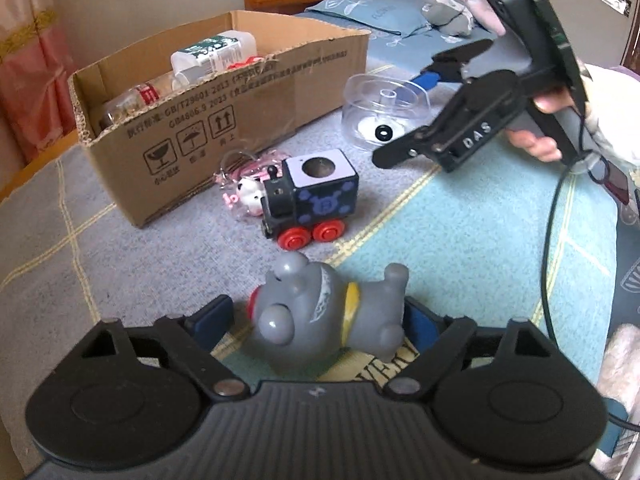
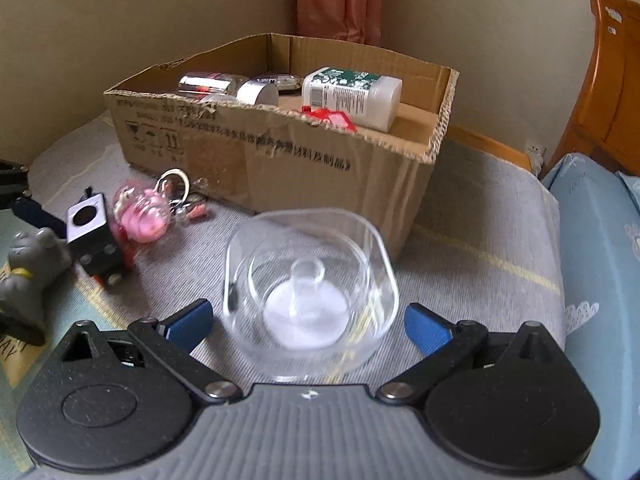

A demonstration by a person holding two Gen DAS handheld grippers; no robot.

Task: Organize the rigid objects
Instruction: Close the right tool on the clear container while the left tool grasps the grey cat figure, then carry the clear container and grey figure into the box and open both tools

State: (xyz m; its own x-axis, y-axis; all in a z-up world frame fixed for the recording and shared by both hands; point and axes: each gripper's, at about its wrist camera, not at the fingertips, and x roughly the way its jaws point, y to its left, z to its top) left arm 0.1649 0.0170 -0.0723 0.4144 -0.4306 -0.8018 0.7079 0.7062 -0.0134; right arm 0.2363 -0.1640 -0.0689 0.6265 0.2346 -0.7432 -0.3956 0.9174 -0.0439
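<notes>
A grey rubber dog toy lies on its side on the bed between the open blue pads of my left gripper; the pads stand beside it, apart. It also shows in the right wrist view. A clear plastic spool case sits between the open blue pads of my right gripper, not clamped; it also shows in the left wrist view. A black toy train and a pink keychain lie near the cardboard box.
The box holds a white bottle, shiny jars and a red item. A blue pillow with soft toys lies behind. A wooden headboard stands at right. The wall is behind the box.
</notes>
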